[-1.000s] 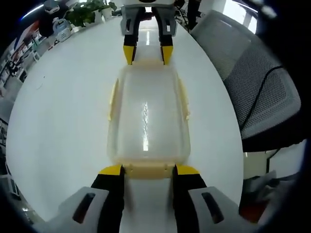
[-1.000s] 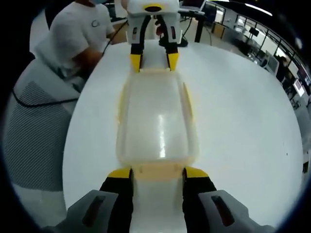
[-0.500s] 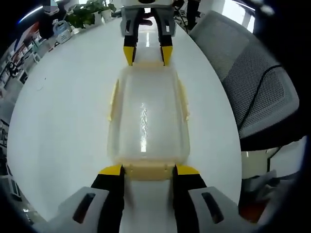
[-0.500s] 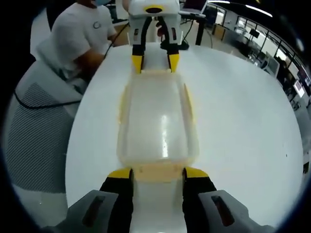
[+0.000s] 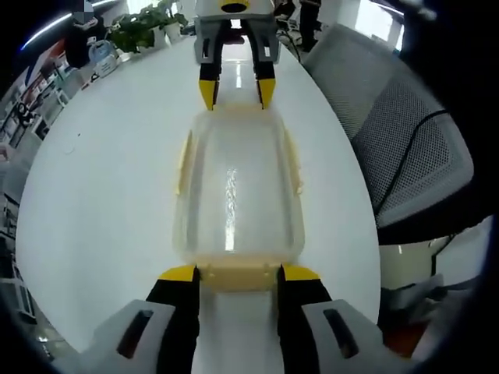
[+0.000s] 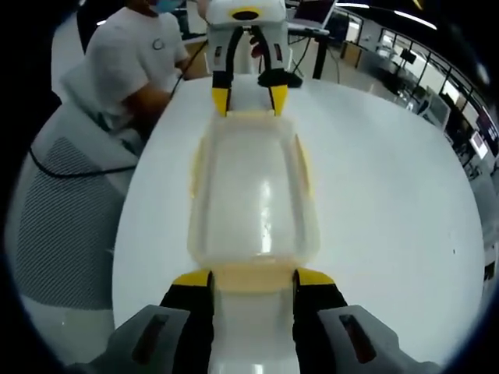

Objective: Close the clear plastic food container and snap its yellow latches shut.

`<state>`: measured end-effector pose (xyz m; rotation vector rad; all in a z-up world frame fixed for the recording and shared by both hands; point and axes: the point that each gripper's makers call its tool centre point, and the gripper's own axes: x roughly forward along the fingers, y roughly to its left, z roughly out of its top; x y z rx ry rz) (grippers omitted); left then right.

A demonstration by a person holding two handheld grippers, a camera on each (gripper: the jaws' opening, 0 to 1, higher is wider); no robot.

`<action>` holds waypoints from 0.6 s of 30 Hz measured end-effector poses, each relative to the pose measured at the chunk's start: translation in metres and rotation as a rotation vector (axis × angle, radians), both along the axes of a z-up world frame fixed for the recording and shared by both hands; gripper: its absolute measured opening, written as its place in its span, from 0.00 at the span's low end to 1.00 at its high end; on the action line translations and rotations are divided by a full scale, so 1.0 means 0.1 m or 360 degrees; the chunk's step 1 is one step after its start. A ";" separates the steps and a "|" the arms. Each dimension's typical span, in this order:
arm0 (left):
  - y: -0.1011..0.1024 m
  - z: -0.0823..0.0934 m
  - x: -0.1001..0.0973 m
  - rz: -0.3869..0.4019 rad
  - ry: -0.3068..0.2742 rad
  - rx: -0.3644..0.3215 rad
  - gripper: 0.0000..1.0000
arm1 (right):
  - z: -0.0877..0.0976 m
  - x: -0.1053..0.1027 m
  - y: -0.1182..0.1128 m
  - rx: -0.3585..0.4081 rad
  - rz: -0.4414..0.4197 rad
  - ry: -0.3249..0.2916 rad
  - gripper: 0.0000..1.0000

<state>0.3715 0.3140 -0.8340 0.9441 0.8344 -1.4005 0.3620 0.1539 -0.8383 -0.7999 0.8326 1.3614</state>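
We see the clear plastic container (image 5: 238,187) lying lengthwise on the white counter (image 5: 101,195) with its lid down, one short end at our left gripper (image 5: 238,274) and the other at our right gripper (image 6: 253,279). Each gripper's yellow-tipped fingers (image 5: 181,274) stand parted, straddling a pale yellow end latch (image 5: 238,274) without clenching it. Smooth bare counter lies open along both long sides, with a grey mesh chair (image 5: 405,148) just beyond its rounded edge.
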 end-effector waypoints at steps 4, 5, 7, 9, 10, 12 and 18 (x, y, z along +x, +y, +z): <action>-0.01 0.05 0.00 -0.0001 -0.0008 -0.0004 0.37 | 0.08 -0.01 0.00 0.0022 0.0003 0.0002 0.37; -0.02 0.07 0.00 0.0004 -0.0006 -0.0009 0.37 | 0.09 0.00 -0.01 0.0021 0.0003 -0.0003 0.37; -0.04 0.10 0.01 -0.0004 -0.0024 -0.0015 0.37 | 0.11 0.01 -0.03 0.0020 0.0012 -0.0014 0.37; -0.05 0.12 0.02 -0.0001 -0.0025 -0.0015 0.37 | 0.14 0.03 -0.05 0.0028 0.0008 -0.0015 0.37; -0.06 0.14 0.03 0.0002 -0.0026 -0.0022 0.37 | 0.16 0.03 -0.06 0.0027 0.0009 -0.0019 0.37; -0.07 0.18 0.05 -0.0007 -0.0042 -0.0020 0.37 | 0.19 0.04 -0.06 0.0037 -0.0001 -0.0013 0.37; -0.09 0.28 0.06 -0.0005 -0.0056 -0.0023 0.37 | 0.32 0.05 -0.08 0.0043 0.0009 -0.0027 0.37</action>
